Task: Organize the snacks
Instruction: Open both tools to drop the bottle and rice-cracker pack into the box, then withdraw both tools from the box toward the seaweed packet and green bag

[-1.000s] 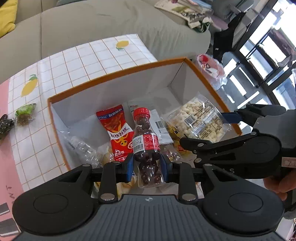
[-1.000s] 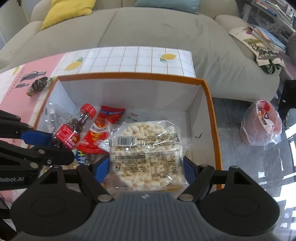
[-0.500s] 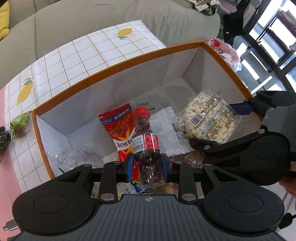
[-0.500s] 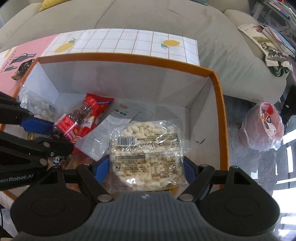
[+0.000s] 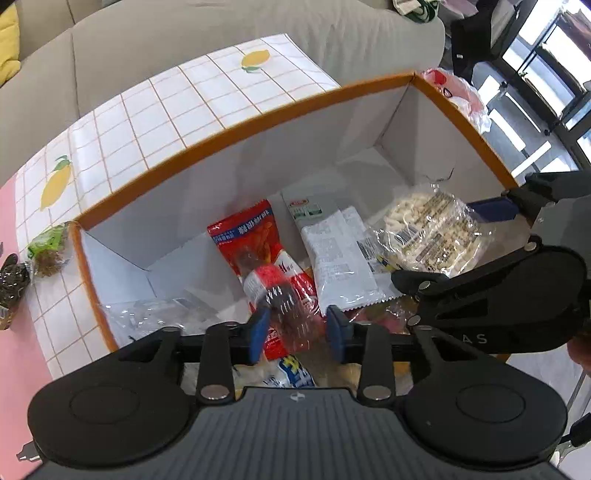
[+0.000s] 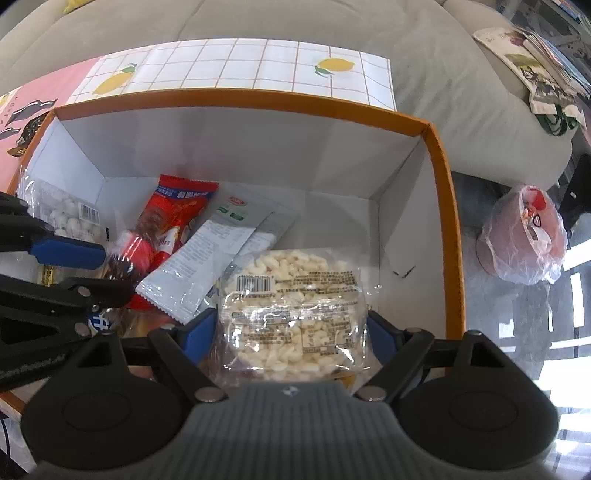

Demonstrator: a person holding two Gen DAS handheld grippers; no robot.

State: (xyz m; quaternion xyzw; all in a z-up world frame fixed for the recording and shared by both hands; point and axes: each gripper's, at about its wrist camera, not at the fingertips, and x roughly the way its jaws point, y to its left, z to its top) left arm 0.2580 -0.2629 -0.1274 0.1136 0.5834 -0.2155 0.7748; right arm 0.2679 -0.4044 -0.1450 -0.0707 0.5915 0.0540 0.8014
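Note:
An orange-rimmed white box (image 5: 207, 147) (image 6: 258, 101) holds a red packet (image 5: 251, 236) (image 6: 181, 206) and a grey-white packet (image 5: 340, 266) (image 6: 199, 258). My left gripper (image 5: 297, 332) (image 6: 116, 273) hangs low inside it. Its jaws are opening, and the red-labelled bottle of chocolate balls (image 5: 273, 288) (image 6: 129, 251) is a blur between them, loose from the pads. To its right, my right gripper (image 6: 291, 332) (image 5: 436, 242) holds a clear bag of white puffed snacks (image 6: 295, 314) (image 5: 428, 236) by its two side edges. Those jaws are easing open, the pads still at the bag.
The box stands on a lemon-print checked cloth (image 5: 147, 107) in front of a grey sofa (image 6: 332, 22). A green wrapped snack (image 5: 48, 247) and a dark one (image 5: 13, 280) lie left of the box. A clear bag of white balls (image 6: 70, 218) lies inside, at its left. A pink plastic bag (image 6: 524, 236) sits on the floor.
Both grippers sank deeper into the box. The left jaws spread apart and the bottle, held upright before, now tips and blurs. The puffed-snack bag stays between the right pads.

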